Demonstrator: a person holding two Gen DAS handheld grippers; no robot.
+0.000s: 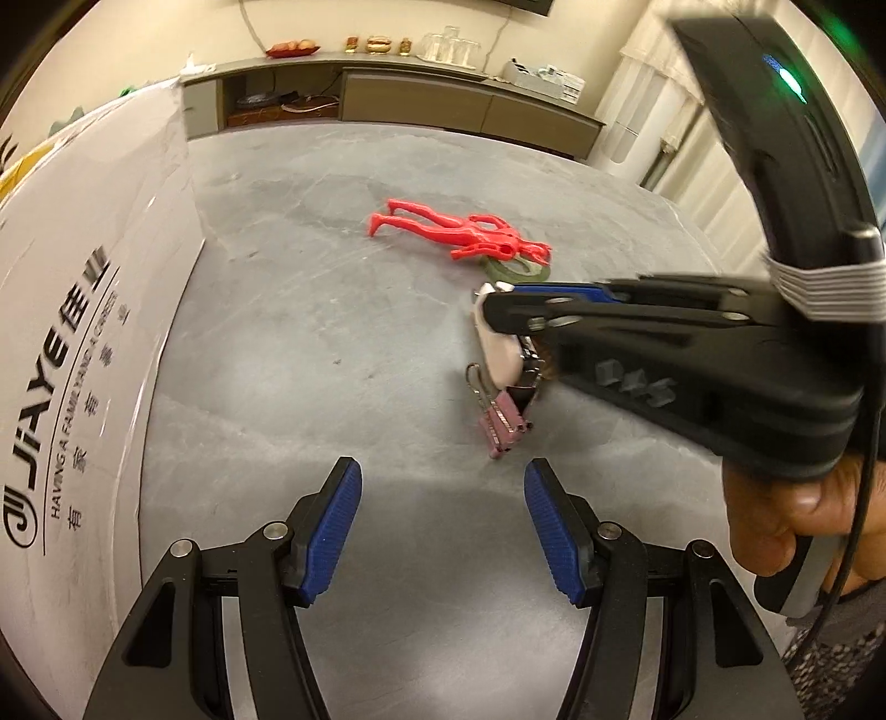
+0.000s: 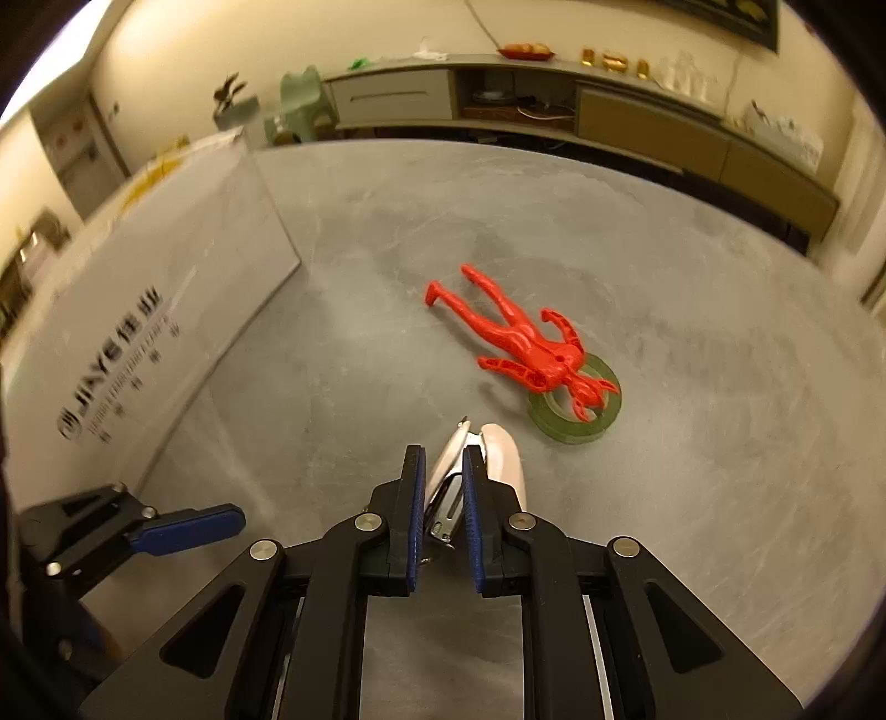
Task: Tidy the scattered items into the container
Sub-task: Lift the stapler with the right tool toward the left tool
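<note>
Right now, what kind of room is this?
Probably a living room at home: a long low cabinet runs along the wall with toy food and glasses on top, and a grey table holds scattered bits.

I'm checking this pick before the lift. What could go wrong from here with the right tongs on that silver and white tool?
1. The right tongs pinch only the silver metal part of the silver and white tool, off centre, so it may twist or slip.
2. The pink binder clip touches or hangs off the tool, and could drag along or drop.
3. The red plastic figure on the green tape roll lies close ahead and could get bumped.
</note>
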